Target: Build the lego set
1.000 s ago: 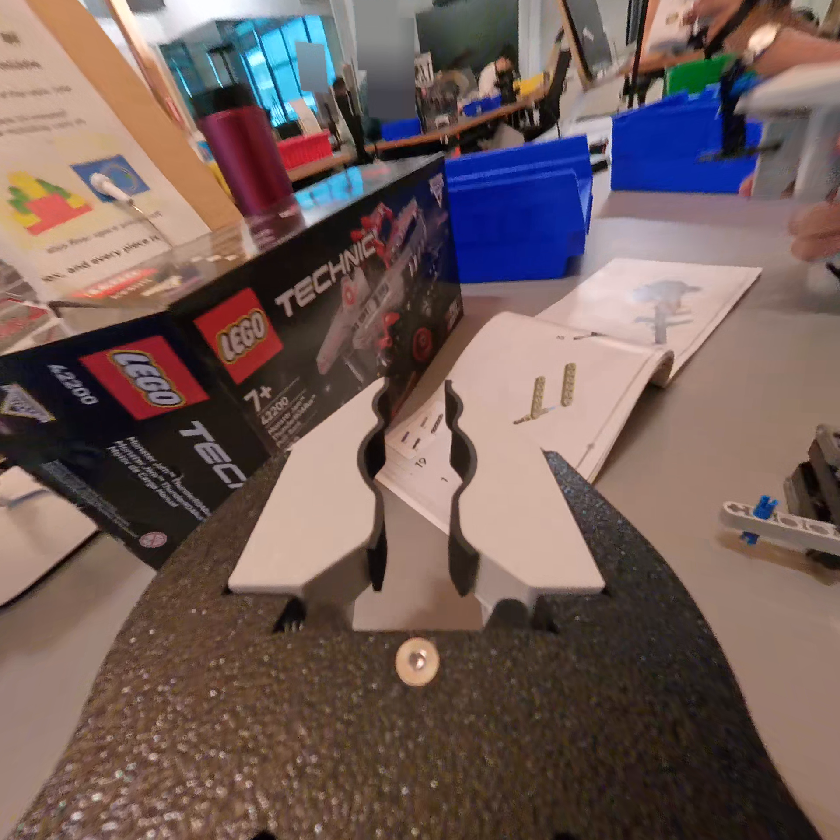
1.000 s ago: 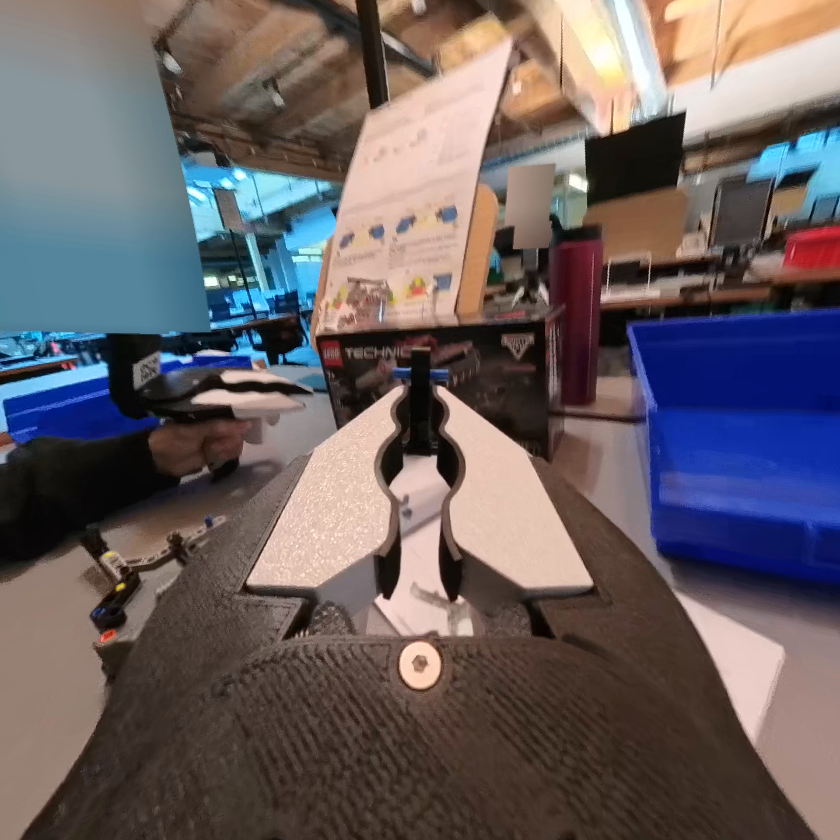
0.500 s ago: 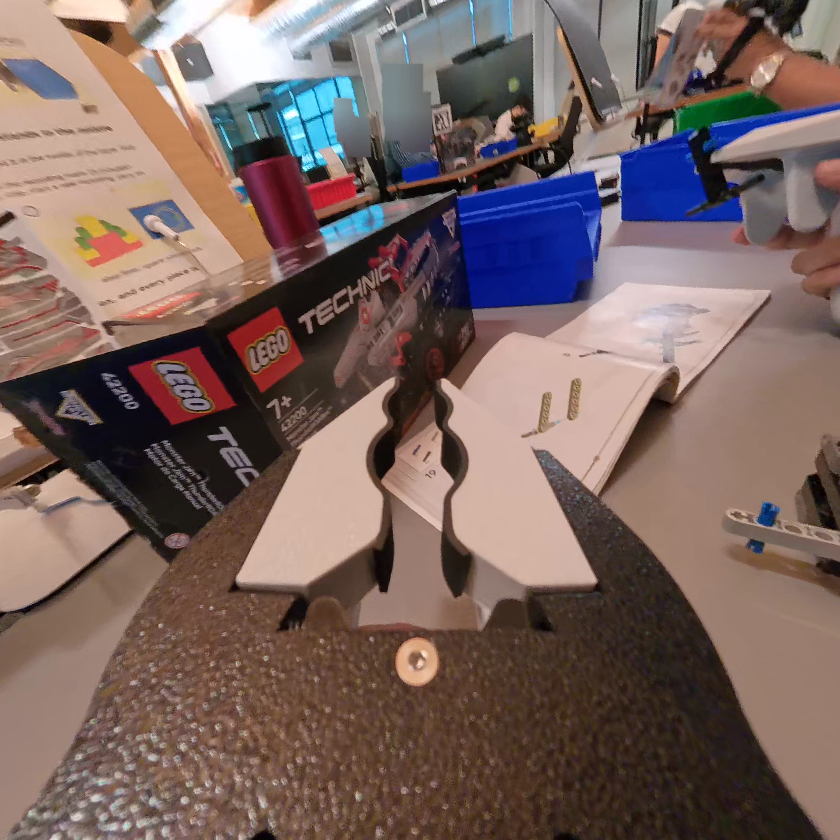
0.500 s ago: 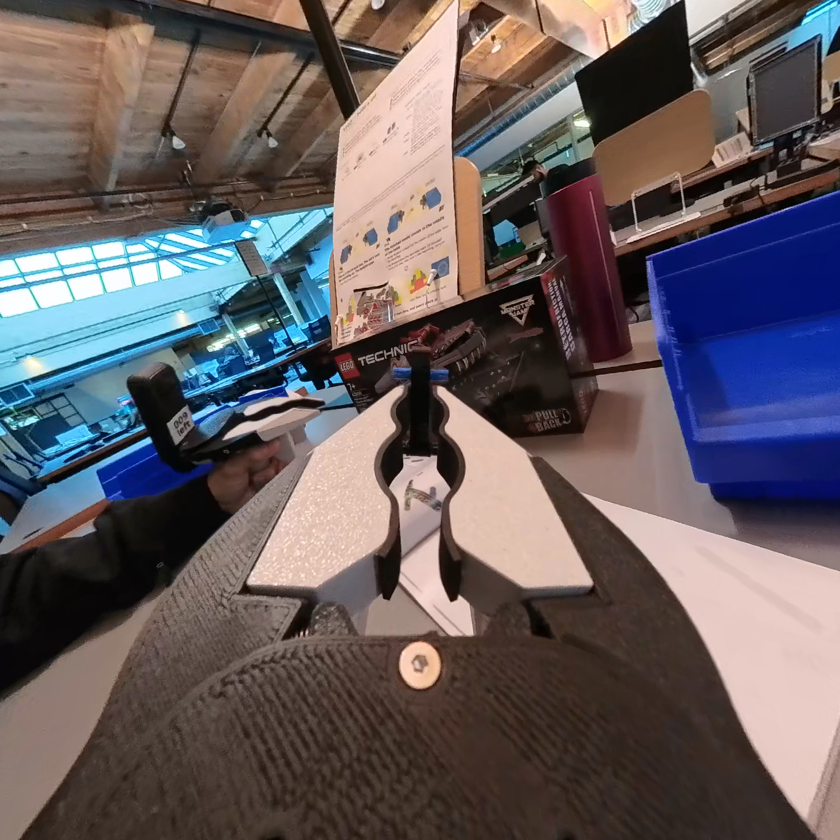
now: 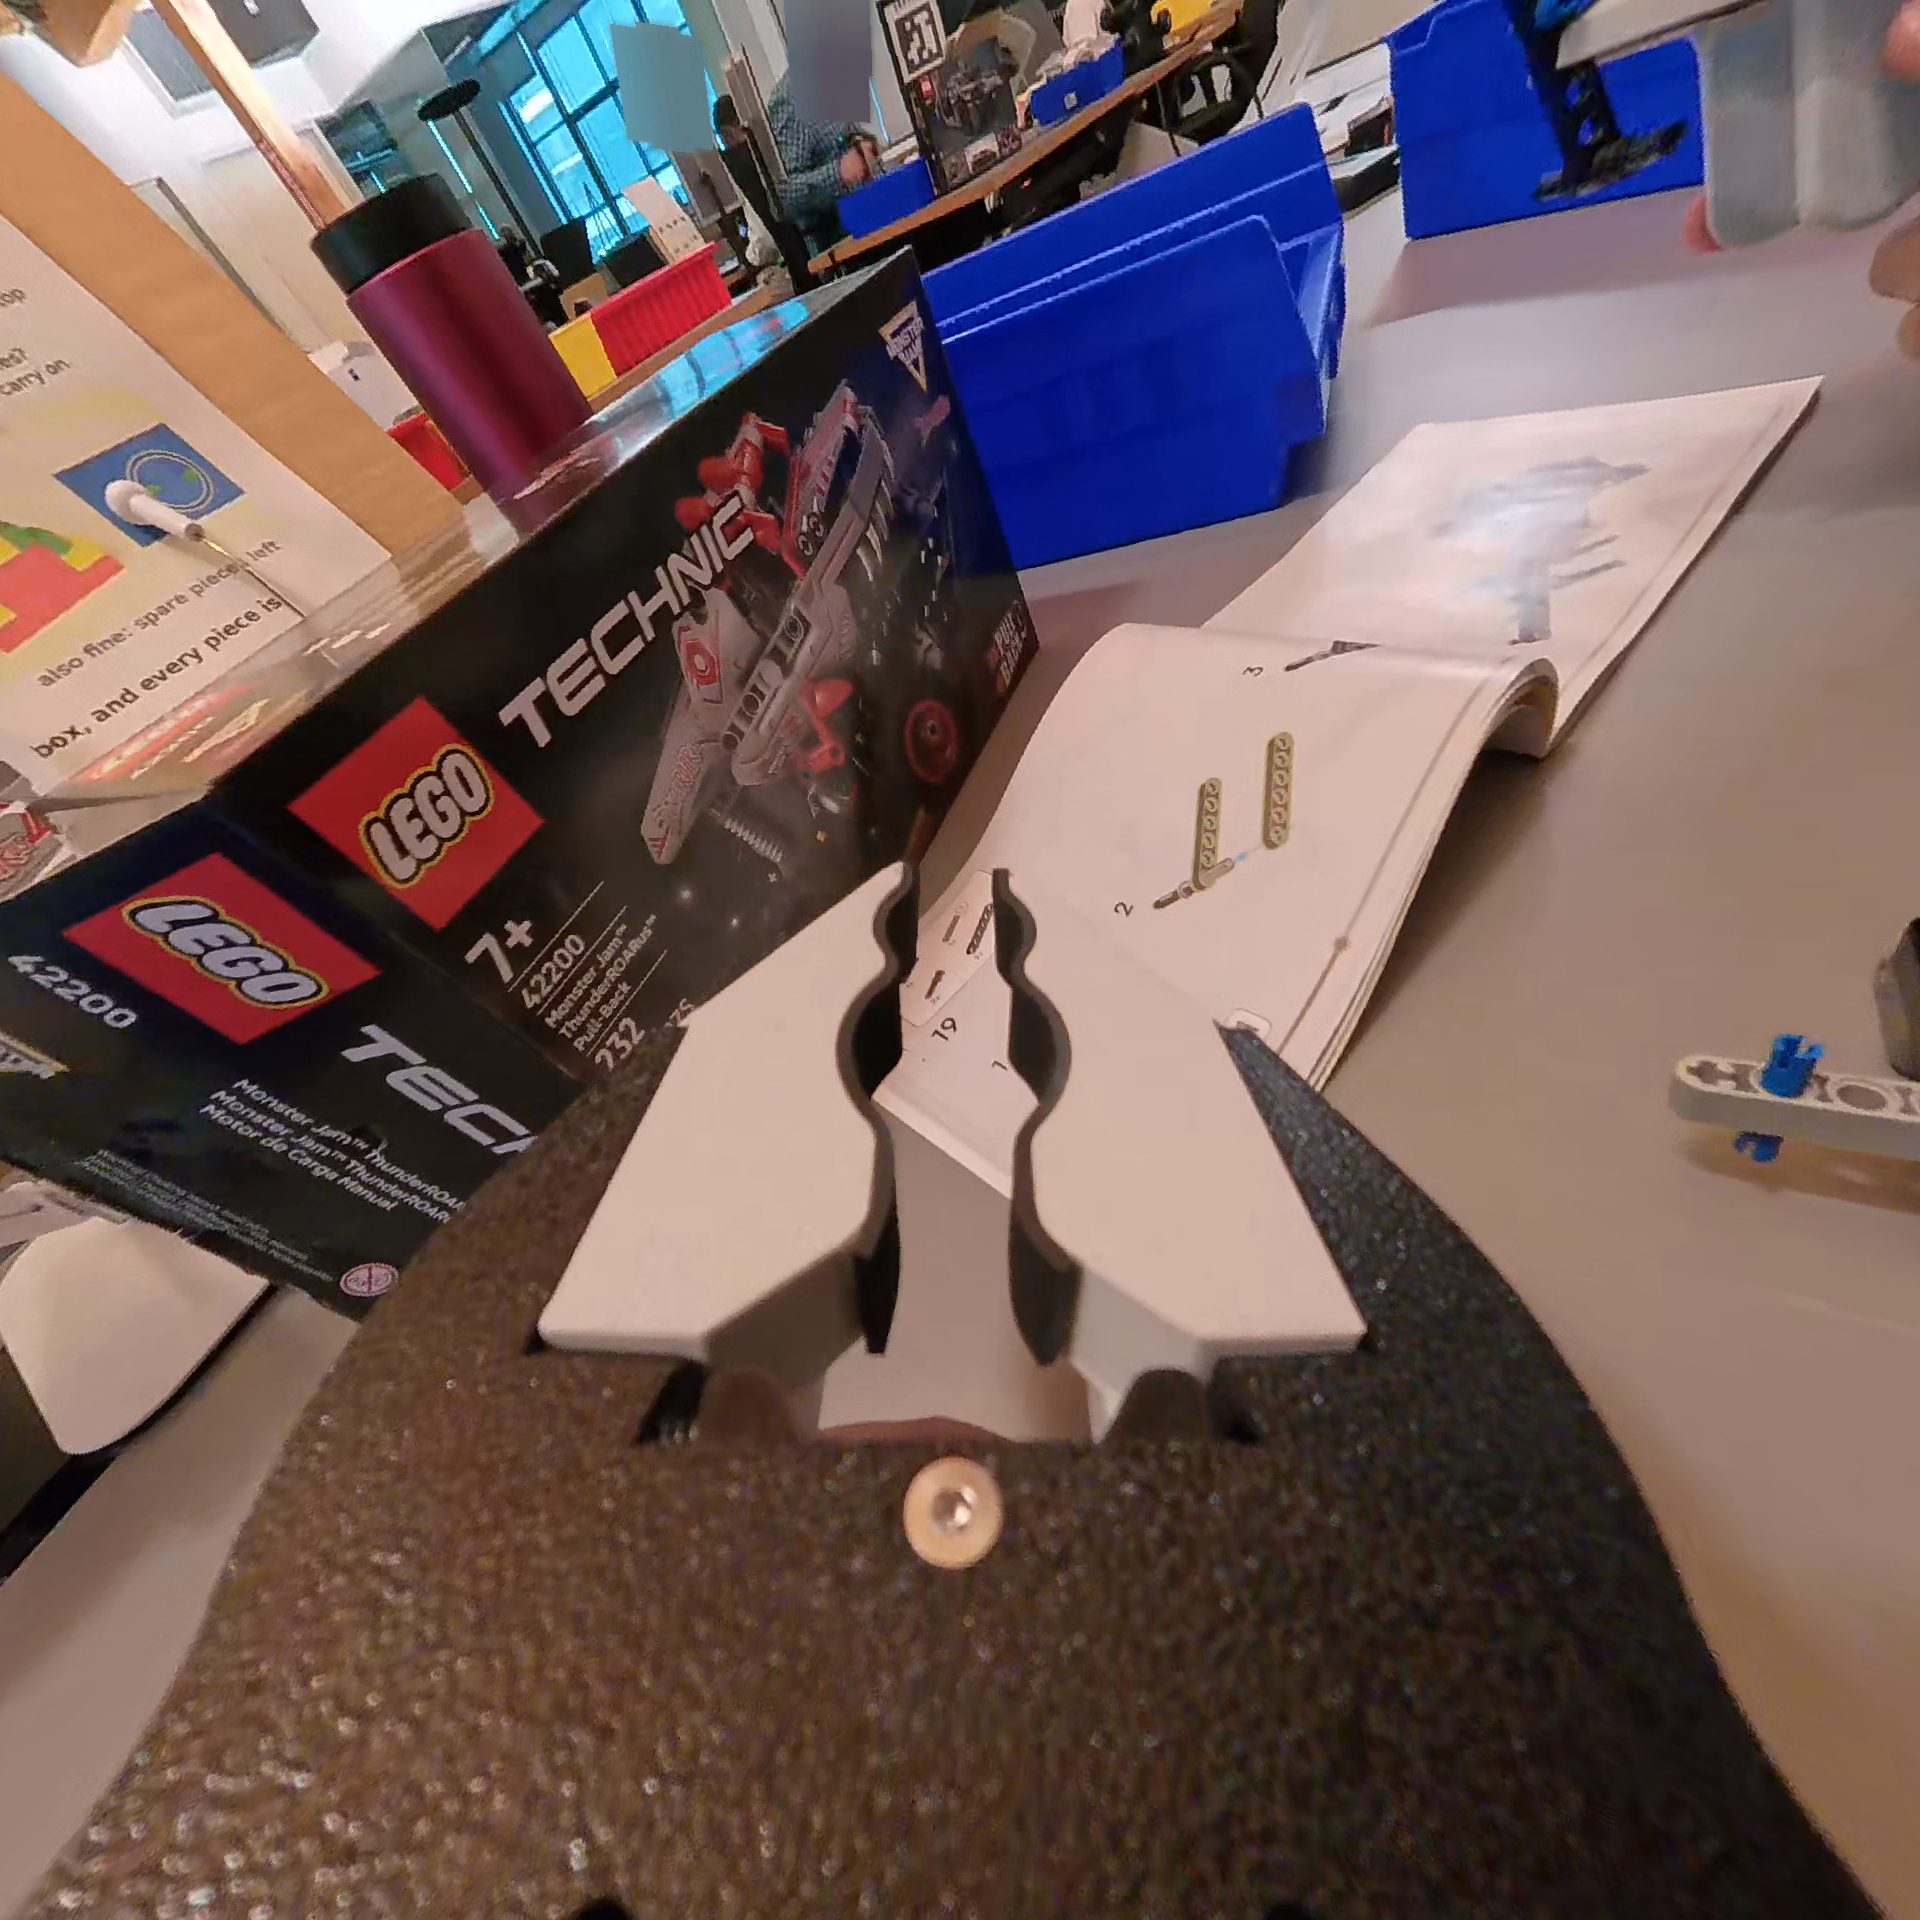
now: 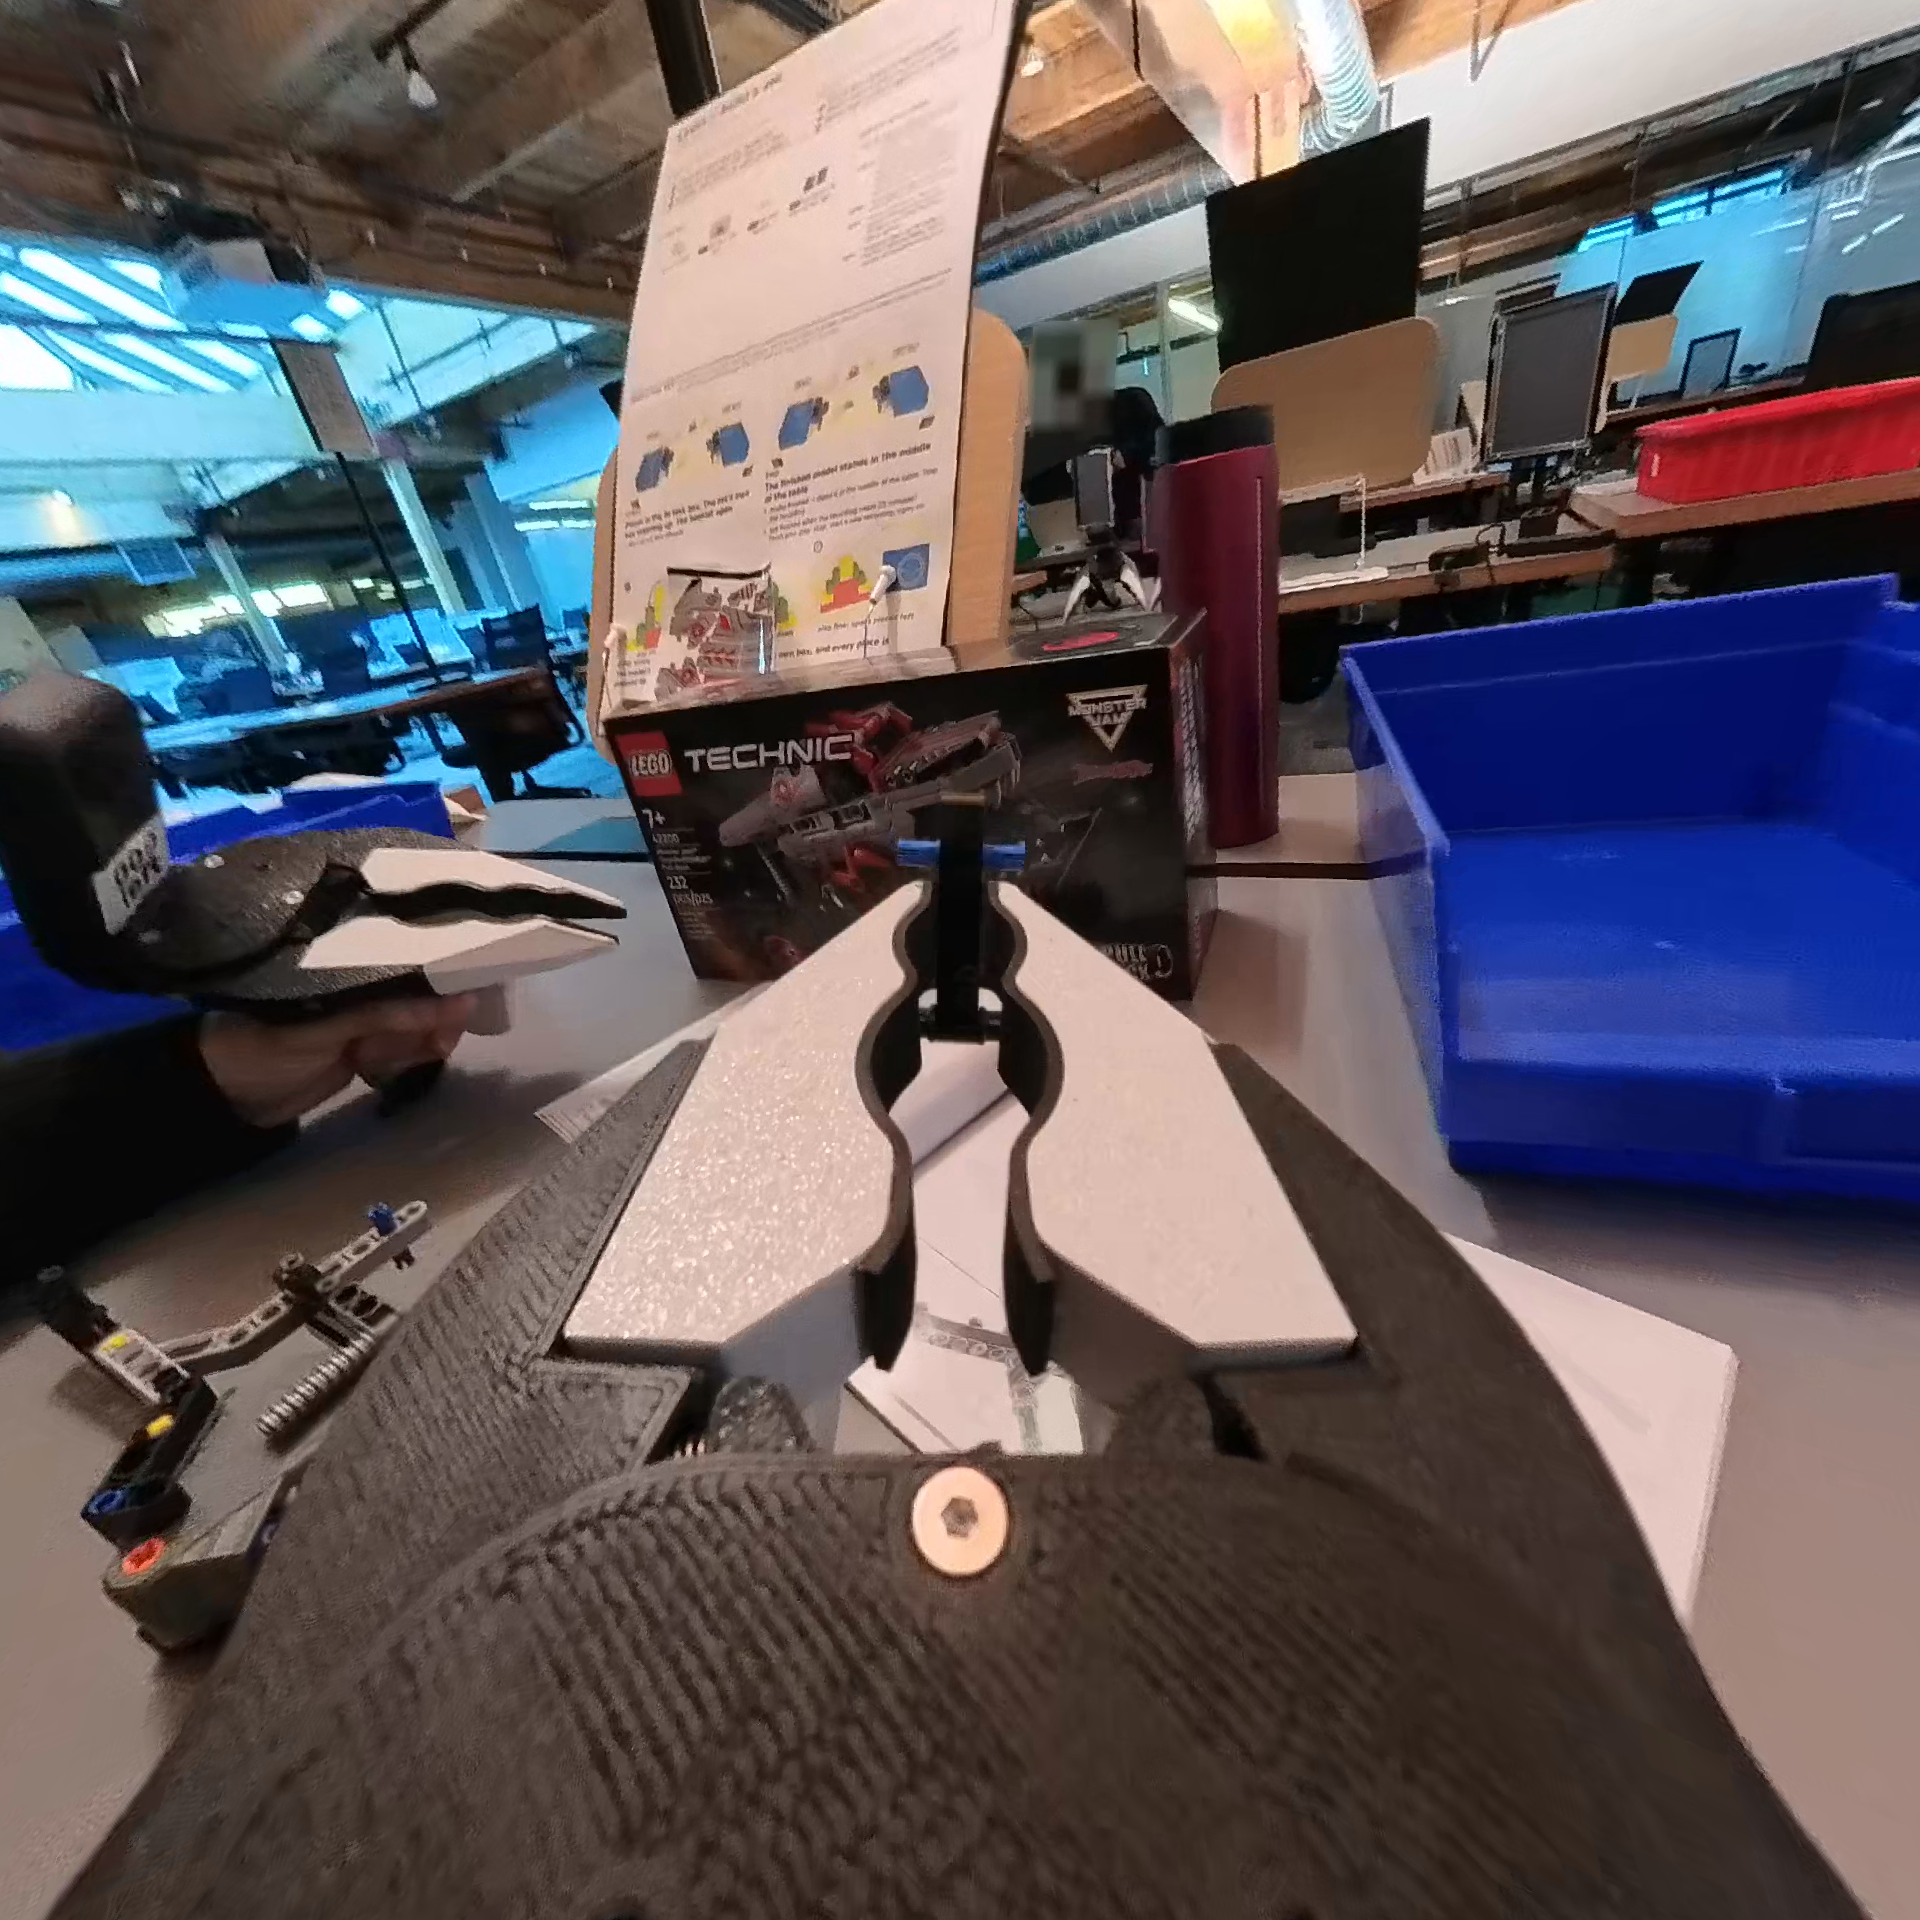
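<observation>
**Lego build station: black beam held aloft, partial assembly on the desk**

Grey desk (image 5: 1558,1455) in an open office, blue bins and more desks behind.

Right gripper (image 6: 958,904): fingers pinch a slim black beam (image 6: 958,935), upright, with a short blue pin (image 6: 961,852) crossing it near the top. Held above the open instruction booklet (image 5: 1351,748), in front of the set box.

Left gripper (image 5: 951,883): fingers slightly parted, a narrow gap between the tips, nothing in them. Held in a hand (image 6: 343,1049) above the desk, at the left of the right wrist view, tips pointing toward the box.

Set box (image 5: 644,790): black, printed with a red-and-grey vehicle, standing on its long side at the booklet's left edge. Maroon tumbler (image 6: 1216,623) just beside its far end. Printed sheet on a board (image 6: 810,343) rises behind it.

Partial assembly (image 6: 239,1340): grey beams with black connectors, blue and yellow pins and a coil spring, lying on the desk left of the right gripper. Its grey beam with a blue pin (image 5: 1787,1091) shows at the right edge of the left wrist view.

Blue bin (image 6: 1662,883): open-fronted, close on the right, its near wall by the booklet's corner. Bare desk lies between the booklet and the assembly.
</observation>
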Tool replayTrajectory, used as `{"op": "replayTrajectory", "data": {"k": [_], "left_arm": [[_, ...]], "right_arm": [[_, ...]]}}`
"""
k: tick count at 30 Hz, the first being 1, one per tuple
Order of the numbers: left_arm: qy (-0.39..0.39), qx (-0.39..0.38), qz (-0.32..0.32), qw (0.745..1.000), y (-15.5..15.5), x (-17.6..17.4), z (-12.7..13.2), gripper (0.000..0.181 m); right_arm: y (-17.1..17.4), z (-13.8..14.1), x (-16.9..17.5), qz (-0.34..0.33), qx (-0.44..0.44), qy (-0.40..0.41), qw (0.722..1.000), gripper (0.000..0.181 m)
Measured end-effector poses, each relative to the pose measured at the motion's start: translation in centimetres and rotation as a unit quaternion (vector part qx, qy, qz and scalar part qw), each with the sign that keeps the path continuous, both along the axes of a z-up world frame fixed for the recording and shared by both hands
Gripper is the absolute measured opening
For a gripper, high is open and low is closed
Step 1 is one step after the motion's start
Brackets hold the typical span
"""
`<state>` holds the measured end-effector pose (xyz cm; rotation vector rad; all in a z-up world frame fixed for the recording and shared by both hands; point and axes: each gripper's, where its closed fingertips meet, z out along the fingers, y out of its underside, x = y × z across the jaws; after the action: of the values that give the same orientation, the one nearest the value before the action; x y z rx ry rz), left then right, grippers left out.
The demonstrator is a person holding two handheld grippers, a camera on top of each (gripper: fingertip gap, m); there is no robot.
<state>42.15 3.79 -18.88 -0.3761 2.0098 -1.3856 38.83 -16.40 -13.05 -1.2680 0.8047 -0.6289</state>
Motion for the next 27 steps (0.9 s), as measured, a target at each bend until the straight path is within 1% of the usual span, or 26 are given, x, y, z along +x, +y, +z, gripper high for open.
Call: {"op": "replayTrajectory", "data": {"k": [9,18,27], "left_arm": [[0.01,-0.012,-0.003,1.0,0.1,0.0,0.2,0.012],[0.019,-0.029,-0.007,0.999,0.3,0.0,0.5,0.011],[0.018,-0.025,-0.009,0.999,0.2,-0.1,0.4,0.012]], "right_arm": [[1.2,-0.3,0.0,-0.022,-0.092,-0.03,0.995,0.005],[1.9,-0.7,-0.1,-0.029,-0.137,-0.04,0.989,0.005],[2.1,-1.0,0.0,-0.033,-0.15,-0.039,0.987,0.005]]}}
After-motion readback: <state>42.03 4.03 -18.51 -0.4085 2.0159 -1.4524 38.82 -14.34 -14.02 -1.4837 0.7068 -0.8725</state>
